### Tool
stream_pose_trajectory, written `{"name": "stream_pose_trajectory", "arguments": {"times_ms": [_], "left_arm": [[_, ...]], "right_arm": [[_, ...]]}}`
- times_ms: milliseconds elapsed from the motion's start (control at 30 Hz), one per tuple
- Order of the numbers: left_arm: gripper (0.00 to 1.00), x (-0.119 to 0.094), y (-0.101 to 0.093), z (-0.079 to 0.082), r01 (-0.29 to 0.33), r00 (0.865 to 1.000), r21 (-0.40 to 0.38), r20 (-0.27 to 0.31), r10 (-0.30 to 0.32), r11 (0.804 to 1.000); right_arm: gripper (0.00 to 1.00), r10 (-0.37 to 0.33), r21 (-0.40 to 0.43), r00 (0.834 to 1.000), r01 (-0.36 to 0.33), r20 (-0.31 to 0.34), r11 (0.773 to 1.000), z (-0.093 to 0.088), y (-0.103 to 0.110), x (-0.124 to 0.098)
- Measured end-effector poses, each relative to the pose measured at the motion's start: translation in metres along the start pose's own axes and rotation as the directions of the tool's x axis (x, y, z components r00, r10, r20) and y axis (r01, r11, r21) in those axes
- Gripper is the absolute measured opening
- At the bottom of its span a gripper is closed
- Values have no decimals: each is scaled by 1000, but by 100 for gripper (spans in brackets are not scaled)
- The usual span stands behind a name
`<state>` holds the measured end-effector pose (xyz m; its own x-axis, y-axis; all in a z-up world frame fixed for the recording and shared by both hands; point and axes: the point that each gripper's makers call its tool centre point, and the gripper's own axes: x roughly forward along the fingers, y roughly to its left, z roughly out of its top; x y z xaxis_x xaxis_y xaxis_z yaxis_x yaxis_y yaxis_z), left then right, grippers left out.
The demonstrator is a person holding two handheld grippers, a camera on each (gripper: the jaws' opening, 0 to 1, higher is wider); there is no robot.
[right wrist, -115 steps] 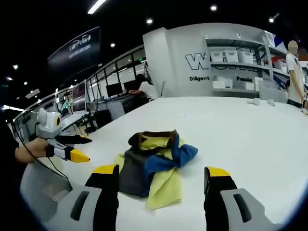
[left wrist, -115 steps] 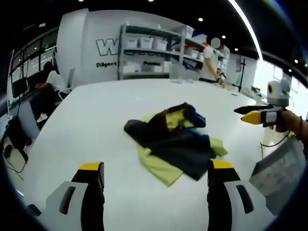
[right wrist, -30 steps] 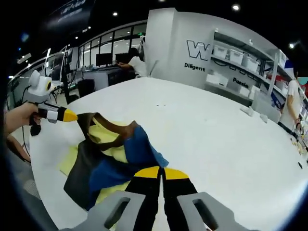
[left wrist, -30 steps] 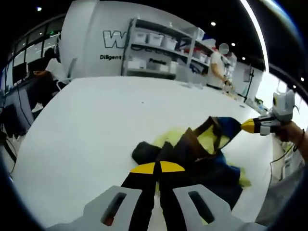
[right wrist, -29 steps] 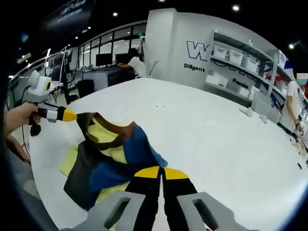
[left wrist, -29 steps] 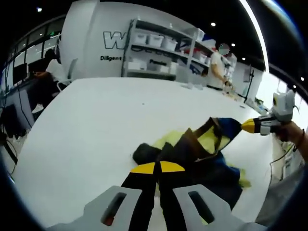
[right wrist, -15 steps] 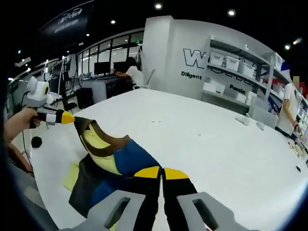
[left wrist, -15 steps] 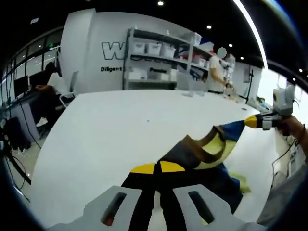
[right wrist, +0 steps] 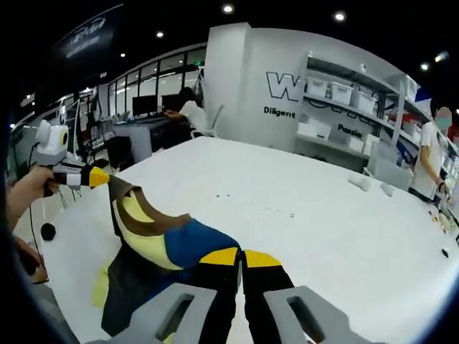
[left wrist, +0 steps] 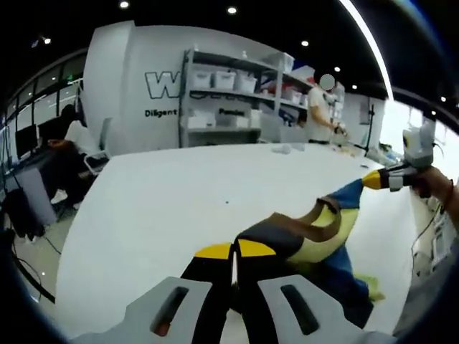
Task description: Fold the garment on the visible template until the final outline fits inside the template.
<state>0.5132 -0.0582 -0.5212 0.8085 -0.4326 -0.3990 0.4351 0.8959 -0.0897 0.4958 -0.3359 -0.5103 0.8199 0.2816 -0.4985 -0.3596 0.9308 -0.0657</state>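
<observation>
As both grippers pinch it with jaws closed, the garment [left wrist: 315,229] hangs stretched between them above the white table [left wrist: 165,186]. The left gripper [left wrist: 234,250] grips one end, the right gripper [right wrist: 240,256] the other.

White table [left wrist: 165,193] with garment [left wrist: 315,236] trailing onto it.

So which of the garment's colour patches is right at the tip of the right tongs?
The blue panel sits at the right tongs; the yellow and brown-trimmed parts stretch away toward the left tongs.
</observation>
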Motion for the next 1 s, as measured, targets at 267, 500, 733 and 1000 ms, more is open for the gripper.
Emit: {"name": "stream_pose_trajectory", "arguments": {"times_ms": [267, 500, 733, 1000], "left_arm": [[0, 39, 22, 1, -6, 999, 11, -48, 6, 1000], [0, 71, 39, -10, -17, 993, 51, -120, 23, 999], [0, 97, 51, -22, -26, 985, 88, -171, 40, 996], [0, 122, 60, -40, -17, 971, 177, -231, 58, 984]], "right_arm": [[0, -26, 43, 998, 29, -57, 999, 7, -17, 37], [0, -20, 47, 995, 25, -100, 999, 4, -24, 71], [0, -22, 28, 987, 27, -160, 999, -3, -34, 103], [0, -33, 42, 974, 43, -223, 998, -28, -38, 130]]}}
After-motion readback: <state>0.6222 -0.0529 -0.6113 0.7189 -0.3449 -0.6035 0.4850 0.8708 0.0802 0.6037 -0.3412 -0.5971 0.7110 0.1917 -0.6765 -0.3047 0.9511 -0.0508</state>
